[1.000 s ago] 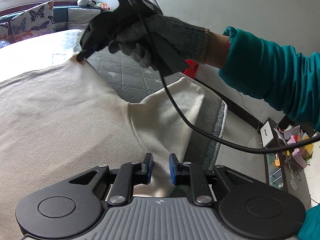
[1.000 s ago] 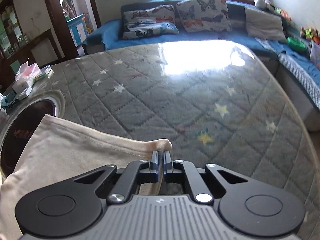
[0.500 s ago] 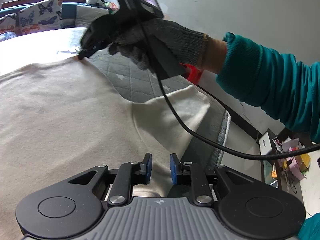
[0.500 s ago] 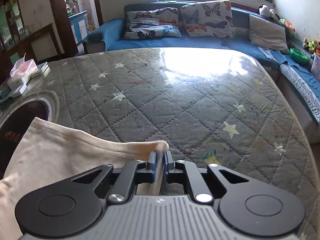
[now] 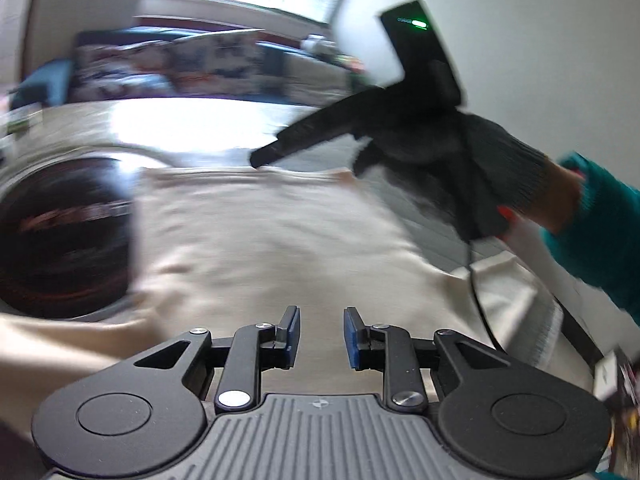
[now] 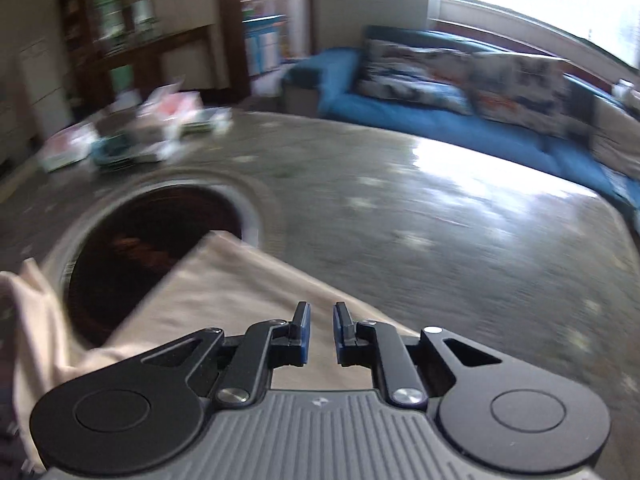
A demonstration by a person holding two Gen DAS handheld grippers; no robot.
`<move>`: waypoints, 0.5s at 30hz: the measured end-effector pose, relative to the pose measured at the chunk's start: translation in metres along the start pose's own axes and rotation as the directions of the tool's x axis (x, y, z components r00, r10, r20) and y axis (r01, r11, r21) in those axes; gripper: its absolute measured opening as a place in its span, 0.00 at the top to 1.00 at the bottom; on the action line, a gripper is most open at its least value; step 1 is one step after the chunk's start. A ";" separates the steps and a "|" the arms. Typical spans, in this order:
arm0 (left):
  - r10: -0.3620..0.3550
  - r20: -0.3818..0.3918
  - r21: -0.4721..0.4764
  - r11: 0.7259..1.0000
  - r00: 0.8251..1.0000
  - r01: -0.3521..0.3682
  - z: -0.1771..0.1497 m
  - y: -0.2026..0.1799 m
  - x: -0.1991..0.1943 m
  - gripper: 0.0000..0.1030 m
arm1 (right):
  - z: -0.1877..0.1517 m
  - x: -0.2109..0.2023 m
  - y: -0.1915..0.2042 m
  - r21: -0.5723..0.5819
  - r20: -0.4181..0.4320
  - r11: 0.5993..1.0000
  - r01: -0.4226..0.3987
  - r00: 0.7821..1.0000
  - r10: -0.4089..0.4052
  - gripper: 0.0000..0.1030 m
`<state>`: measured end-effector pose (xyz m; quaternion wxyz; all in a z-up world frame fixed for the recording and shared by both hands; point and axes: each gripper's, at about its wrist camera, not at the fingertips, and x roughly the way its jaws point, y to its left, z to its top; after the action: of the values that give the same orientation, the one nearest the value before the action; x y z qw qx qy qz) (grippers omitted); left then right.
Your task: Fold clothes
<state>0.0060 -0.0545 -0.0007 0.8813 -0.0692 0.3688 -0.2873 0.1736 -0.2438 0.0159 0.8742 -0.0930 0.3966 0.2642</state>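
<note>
Cream garment [image 5: 272, 240] lies flat on grey quilted table [image 6: 460, 240].

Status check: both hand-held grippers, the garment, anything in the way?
Left hand-held gripper opening, nothing between pads. Right hand-held gripper open, empty. Cream garment flat on quilted table, overlapping dark round inset.

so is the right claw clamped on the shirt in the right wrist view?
No: the right claw shows a clear gap between its blue pads, with the cream shirt lying below, not pinched.

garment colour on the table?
Cream, plain, no print: the garment shows best in the left wrist view.
</note>
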 end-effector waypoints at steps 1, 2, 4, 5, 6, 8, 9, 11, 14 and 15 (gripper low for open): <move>0.017 0.005 -0.014 1.000 1.000 -0.017 0.000 0.006 -0.001 0.75 | 0.004 0.007 0.011 -0.017 -0.003 1.000 -0.018 1.000 0.018 0.88; 0.034 0.010 -0.028 0.999 0.999 -0.033 0.000 0.012 -0.003 0.75 | 0.007 0.015 0.020 -0.031 -0.007 0.999 -0.034 0.999 0.034 0.88; 0.051 0.012 -0.047 0.998 0.999 -0.050 -0.001 0.021 -0.005 0.75 | 0.014 0.030 0.038 -0.053 -0.018 0.997 -0.061 0.998 0.061 0.88; 0.061 0.010 -0.056 0.997 0.998 -0.061 -0.003 0.025 -0.007 0.75 | 0.016 0.036 0.043 -0.056 -0.023 0.996 -0.070 0.997 0.069 0.88; 0.068 0.006 -0.066 0.996 0.998 -0.067 -0.004 0.030 -0.008 0.75 | 0.019 0.044 0.049 -0.057 -0.029 0.995 -0.081 0.996 0.079 0.88; 0.072 0.000 -0.084 0.994 0.997 -0.072 -0.007 0.036 -0.010 0.75 | 0.024 0.058 0.059 -0.062 -0.043 0.993 -0.096 0.995 0.093 0.88; 0.074 -0.004 -0.094 0.993 0.997 -0.074 -0.009 0.039 -0.011 0.75 | 0.025 0.064 0.063 -0.065 -0.050 0.993 -0.099 0.994 0.096 0.88; 0.075 -0.008 -0.111 0.991 0.997 -0.075 -0.011 0.042 -0.012 0.75 | 0.026 0.074 0.067 -0.071 -0.062 0.992 -0.100 0.993 0.096 0.88; 0.067 -0.002 -0.134 0.989 0.998 -0.067 -0.015 0.046 -0.015 0.75 | 0.028 0.083 0.072 -0.089 -0.055 0.993 -0.082 0.995 0.077 0.88; 0.065 0.000 -0.138 0.988 0.998 -0.065 -0.016 0.046 -0.015 0.75 | 0.029 0.085 0.073 -0.088 -0.050 0.993 -0.073 0.996 0.068 0.88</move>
<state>0.0078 -0.0067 -0.0182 0.8841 -0.1188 0.3879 -0.2320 0.1994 -0.1388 -0.0242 0.8498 -0.1243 0.4075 0.3103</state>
